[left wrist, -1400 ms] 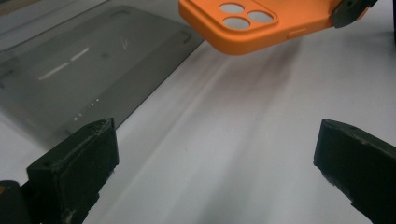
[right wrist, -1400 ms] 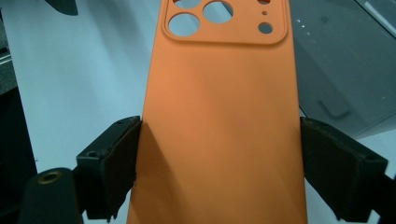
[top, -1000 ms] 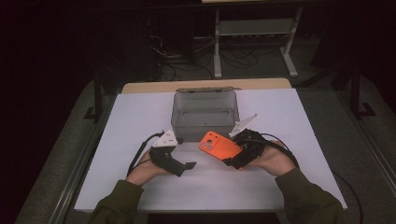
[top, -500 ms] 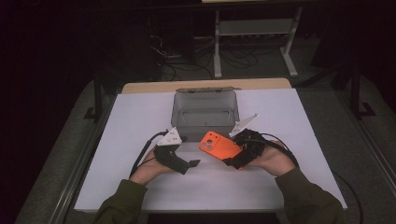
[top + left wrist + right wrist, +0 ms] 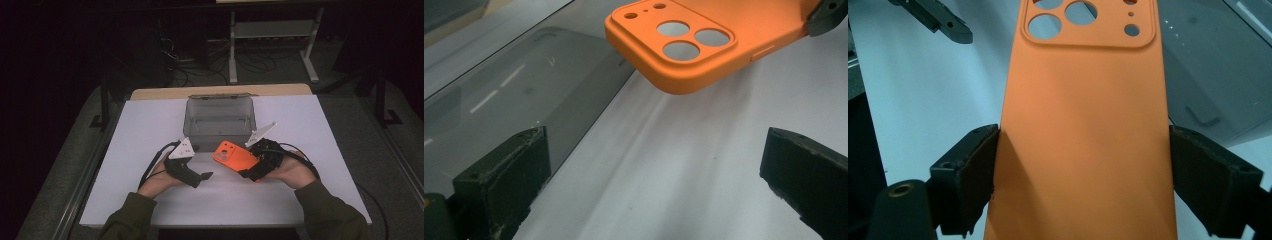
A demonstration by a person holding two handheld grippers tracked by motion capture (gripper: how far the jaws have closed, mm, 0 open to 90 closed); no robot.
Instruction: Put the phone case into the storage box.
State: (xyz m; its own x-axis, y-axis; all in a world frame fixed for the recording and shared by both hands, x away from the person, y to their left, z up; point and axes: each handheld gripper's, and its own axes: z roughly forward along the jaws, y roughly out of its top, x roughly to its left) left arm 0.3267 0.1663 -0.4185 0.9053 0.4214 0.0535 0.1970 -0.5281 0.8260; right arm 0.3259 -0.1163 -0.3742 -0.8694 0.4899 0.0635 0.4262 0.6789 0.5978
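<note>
Two grippers at work over the white surface [image 5: 150,125]: right gripper [image 5: 1083,180] pinching the orange phone case [image 5: 236,156] by its long edges, held off the surface just in front of the clear grey box [image 5: 220,117]; left gripper [image 5: 649,175] spread wide and empty, aimed at the case's camera-cutout end. To place it well, judged best to keep the side pinch firm and the case level, carry it over the box's near wall without clipping the rim, lower it flat inside, then release. Left gripper better kept clear, or ready to steady the box.
</note>
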